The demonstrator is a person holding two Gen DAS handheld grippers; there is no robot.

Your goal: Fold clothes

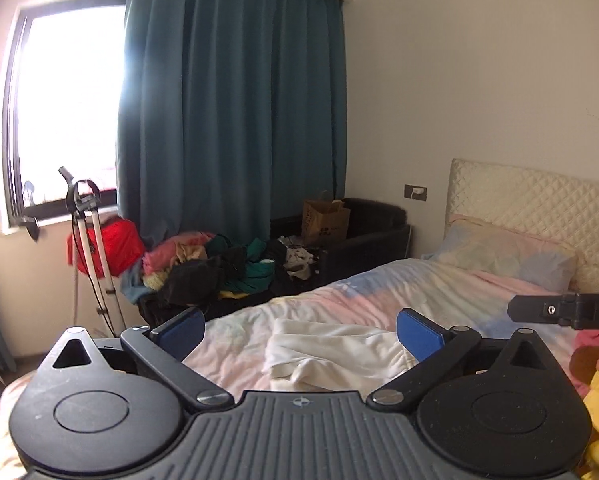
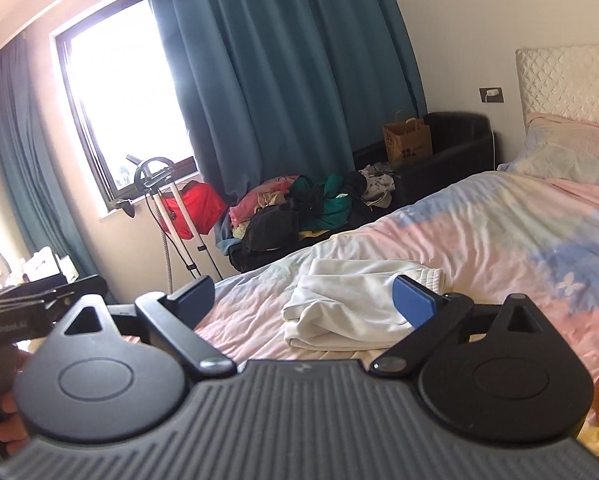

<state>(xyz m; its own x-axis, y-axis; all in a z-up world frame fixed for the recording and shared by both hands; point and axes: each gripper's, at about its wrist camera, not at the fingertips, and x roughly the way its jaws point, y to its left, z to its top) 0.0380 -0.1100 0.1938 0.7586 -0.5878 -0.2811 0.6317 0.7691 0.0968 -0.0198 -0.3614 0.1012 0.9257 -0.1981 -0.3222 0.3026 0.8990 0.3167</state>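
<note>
White garment (image 2: 351, 304): partly folded on the pastel bedsheet (image 2: 499, 240), straight ahead of both tongs, long axis crosswise. Left gripper (image 1: 299, 332): spread wide, empty. Right gripper (image 2: 305, 300): spread wide, empty, judged nearer, right pad (image 2: 413, 300) overlapping the garment's waistband end.

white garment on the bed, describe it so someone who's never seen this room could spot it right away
Start from the bed with its pastel pink and blue sheet. Near its foot end, just ahead of both open grippers, lies the white garment, loosely folded. It is the only plain white item there; the clothes pile beside the bed is dark and colourful.
</note>
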